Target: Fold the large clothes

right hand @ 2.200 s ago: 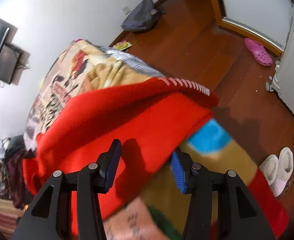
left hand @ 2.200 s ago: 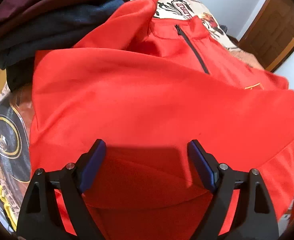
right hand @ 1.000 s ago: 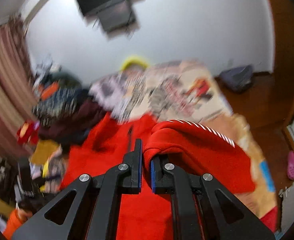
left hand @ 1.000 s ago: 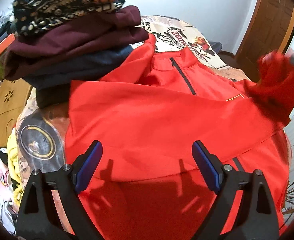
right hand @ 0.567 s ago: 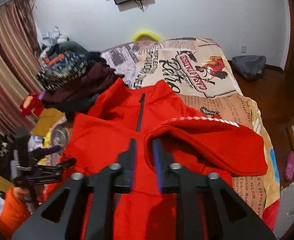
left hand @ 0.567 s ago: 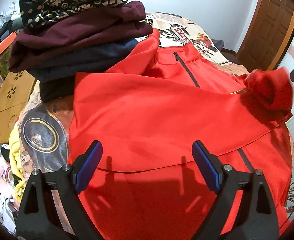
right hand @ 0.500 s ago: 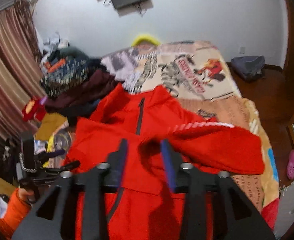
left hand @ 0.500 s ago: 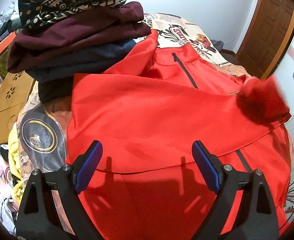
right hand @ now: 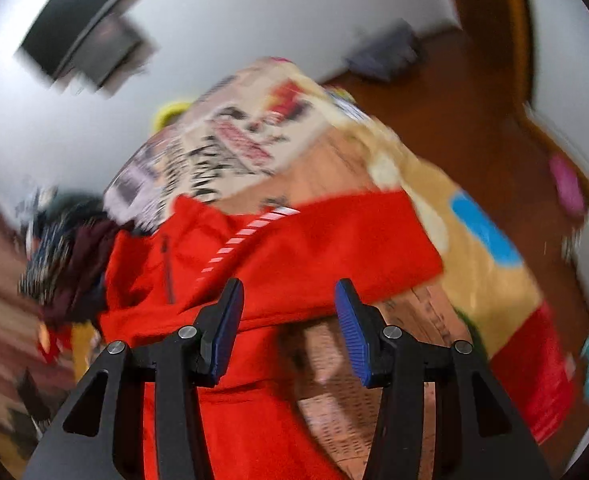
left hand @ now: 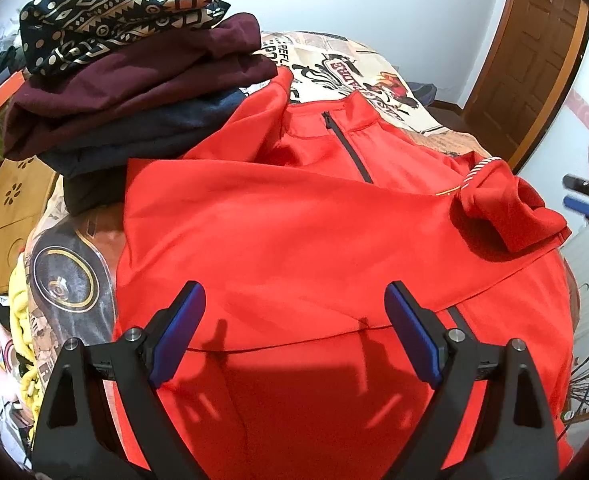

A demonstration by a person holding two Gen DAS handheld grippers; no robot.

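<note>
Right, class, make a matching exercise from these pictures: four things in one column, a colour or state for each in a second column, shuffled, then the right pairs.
Things:
1. jacket
2. top garment of the folded pile
3. left claw
4. door

Colour or state:
A. brown wood
B. open, holding nothing
C. red, spread on the bed
D. black with a gold pattern

Pairs: 1-C, 2-D, 3-B, 4-A

Right hand-held gripper (right hand: 288,330) (jaws apart) seemingly above red jacket (right hand: 294,248).
</note>
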